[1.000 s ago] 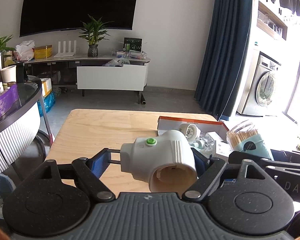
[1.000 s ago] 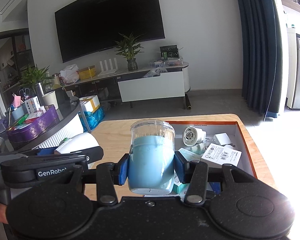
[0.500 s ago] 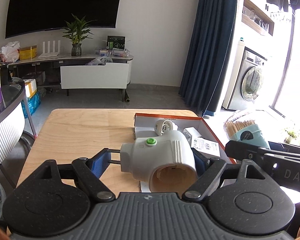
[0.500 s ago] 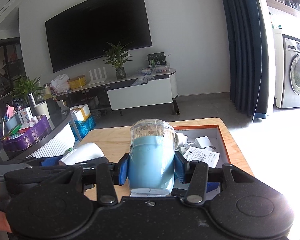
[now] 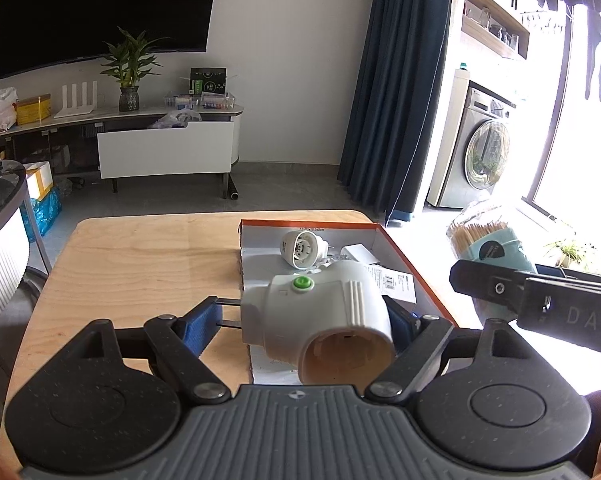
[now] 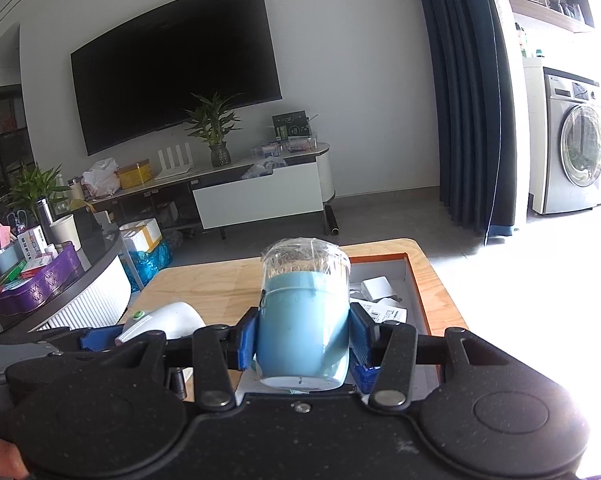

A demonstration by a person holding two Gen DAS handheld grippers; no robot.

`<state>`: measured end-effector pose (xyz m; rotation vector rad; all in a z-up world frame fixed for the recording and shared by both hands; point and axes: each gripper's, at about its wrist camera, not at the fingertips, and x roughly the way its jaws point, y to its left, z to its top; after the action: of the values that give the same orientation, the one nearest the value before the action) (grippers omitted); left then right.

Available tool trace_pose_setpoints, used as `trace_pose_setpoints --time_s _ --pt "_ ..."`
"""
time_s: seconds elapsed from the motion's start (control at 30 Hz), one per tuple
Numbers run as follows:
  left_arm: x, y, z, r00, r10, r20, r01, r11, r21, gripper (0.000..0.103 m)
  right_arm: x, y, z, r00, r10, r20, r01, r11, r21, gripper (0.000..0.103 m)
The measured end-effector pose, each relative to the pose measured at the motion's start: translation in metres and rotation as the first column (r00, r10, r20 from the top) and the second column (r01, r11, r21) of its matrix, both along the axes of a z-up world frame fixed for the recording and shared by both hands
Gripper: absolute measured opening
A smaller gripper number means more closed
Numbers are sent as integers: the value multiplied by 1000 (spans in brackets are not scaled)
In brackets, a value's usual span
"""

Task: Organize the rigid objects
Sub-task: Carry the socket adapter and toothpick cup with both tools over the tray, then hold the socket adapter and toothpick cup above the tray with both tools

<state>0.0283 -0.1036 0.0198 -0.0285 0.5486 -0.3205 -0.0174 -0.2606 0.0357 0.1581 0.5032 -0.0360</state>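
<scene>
Two tools clamped: left tool (image 5: 304, 320) on adapter (image 5: 320, 316), right tool (image 6: 303, 340) on jar (image 6: 303, 320)

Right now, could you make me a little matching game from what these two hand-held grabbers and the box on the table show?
Things:
1. white plug adapter
2. blue toothpick jar
3. small round white plug
4. printed paper label

Places:
A. lying flat in the orange-edged box
B. between the right gripper fingers
C. between the left gripper fingers
D. lying on its side in the box

Pairs: 1-C, 2-B, 3-D, 4-A
</scene>
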Motion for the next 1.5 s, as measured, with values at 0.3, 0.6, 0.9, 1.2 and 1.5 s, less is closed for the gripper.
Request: trace_pose_setpoints --time_s 0.3,0.6,0.9,1.2,1.5 --pt "7 -6 -9 999 -25 -22 25 1000 1 85 3 -12 -6 999 -42 -18 42 999 3 57" --pt "14 -13 -18 997 -53 -48 53 999 0 85 12 -24 -15 996 -73 -41 73 997 5 57" --pt "23 -21 -26 995 -73 -71 73 997 5 85 20 -30 -25 995 -80 -65 81 997 10 57" --pt "28 -25 -29 993 -87 -85 88 996 8 85 29 -33 -26 994 -83 -76 84 996 11 57" --pt "36 -27 -26 993 -79 -87 80 997 7 85 30 -34 -29 994 -81 -76 82 997 10 57"
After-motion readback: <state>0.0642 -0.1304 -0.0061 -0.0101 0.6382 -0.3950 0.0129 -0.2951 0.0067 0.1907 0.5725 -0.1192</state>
